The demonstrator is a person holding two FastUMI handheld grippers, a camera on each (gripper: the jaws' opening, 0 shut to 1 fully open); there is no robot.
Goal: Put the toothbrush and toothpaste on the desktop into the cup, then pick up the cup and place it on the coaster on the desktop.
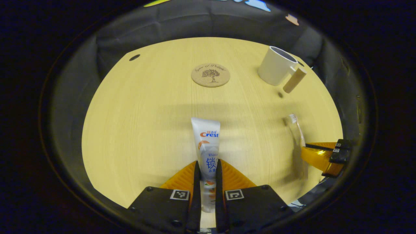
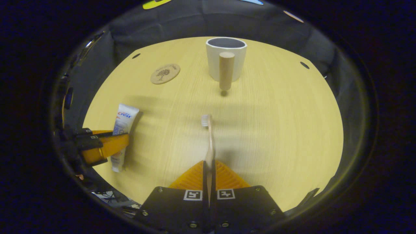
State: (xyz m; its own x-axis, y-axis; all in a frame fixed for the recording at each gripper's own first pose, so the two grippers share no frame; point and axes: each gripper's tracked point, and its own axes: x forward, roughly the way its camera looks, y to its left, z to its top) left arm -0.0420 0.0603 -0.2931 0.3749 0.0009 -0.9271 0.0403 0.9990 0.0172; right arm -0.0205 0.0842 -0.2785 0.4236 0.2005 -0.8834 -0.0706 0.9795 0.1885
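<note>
Toothpaste [image 1: 206, 143]: lower part hidden betw. fingers of left hand-held gripper [image 1: 206, 169]; cap end blurred. Toothbrush [image 2: 209, 143]: handle end hidden inside right hand-held gripper [image 2: 209, 169]; in left gripper view its clear handle is faint, hard to trace. Cup [image 2: 226, 58]: interior dark, contents can't be told. Coaster [image 1: 210, 75]: lettering too small. Worktop [image 1: 146, 130]: near edge cut off.

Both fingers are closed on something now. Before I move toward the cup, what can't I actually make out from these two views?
- Toothpaste cap end: left gripper view, hidden between the left gripper fingers.
- Toothbrush handle end: right gripper view, hidden inside the right gripper.
- Cup interior: both views, dark; contents cannot be told.
- Cup handle attachment: right gripper view, hidden behind the handle itself.
- Coaster lettering: too small.
</note>
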